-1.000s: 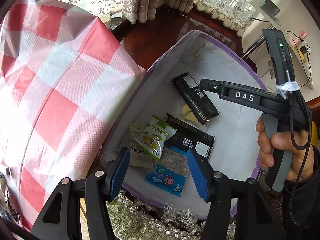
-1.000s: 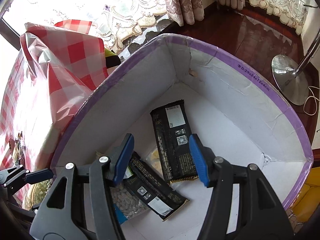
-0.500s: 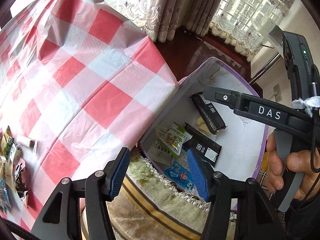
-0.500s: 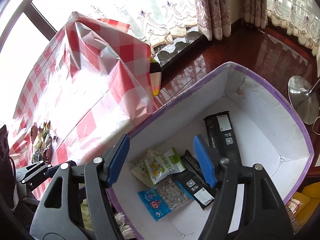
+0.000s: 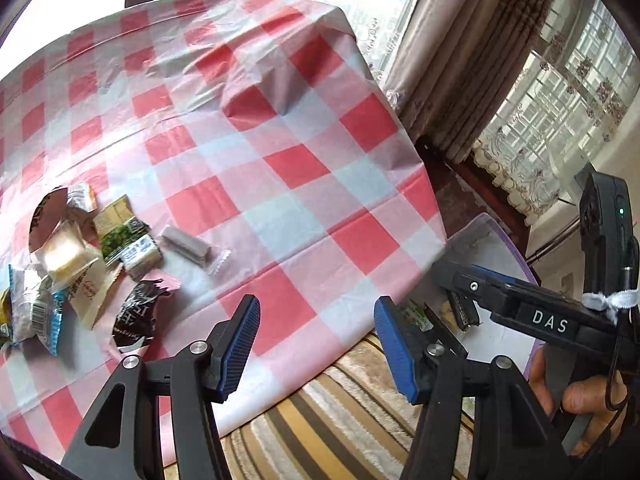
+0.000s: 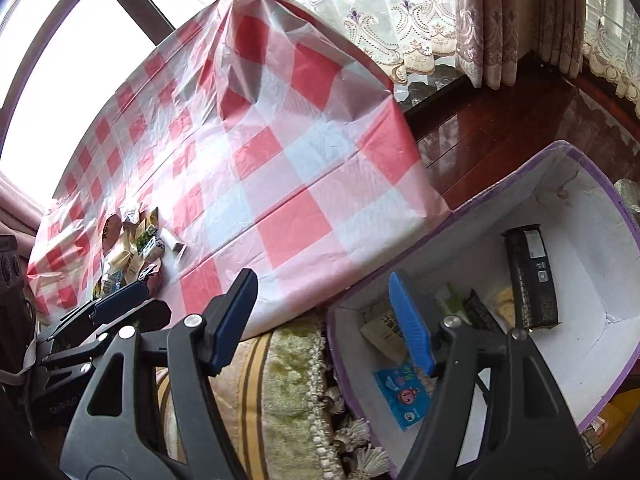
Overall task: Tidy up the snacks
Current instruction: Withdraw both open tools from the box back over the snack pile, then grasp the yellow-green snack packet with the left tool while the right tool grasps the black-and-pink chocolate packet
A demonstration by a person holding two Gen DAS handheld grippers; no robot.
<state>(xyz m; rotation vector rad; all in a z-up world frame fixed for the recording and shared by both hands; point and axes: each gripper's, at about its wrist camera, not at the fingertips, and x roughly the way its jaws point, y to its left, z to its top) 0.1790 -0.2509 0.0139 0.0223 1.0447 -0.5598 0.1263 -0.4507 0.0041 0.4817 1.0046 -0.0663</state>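
At the far left of the checked tablecloth (image 5: 304,168) a heap of snack packets (image 5: 80,264) is left to be sorted; a grey-wrapped bar (image 5: 192,246) lies apart at its right edge and is judged the easiest first pick. The left gripper (image 5: 316,344) is held over the near table edge, jaws spread, nothing between them. To its right the right gripper (image 6: 324,320) hangs empty (its jaws have just been opening wider). At the far right, below table level, 5 or so packets already lie in the purple-rimmed box (image 6: 600,184). 1 packet should be approached from above, pinched across its short width and lifted clear.
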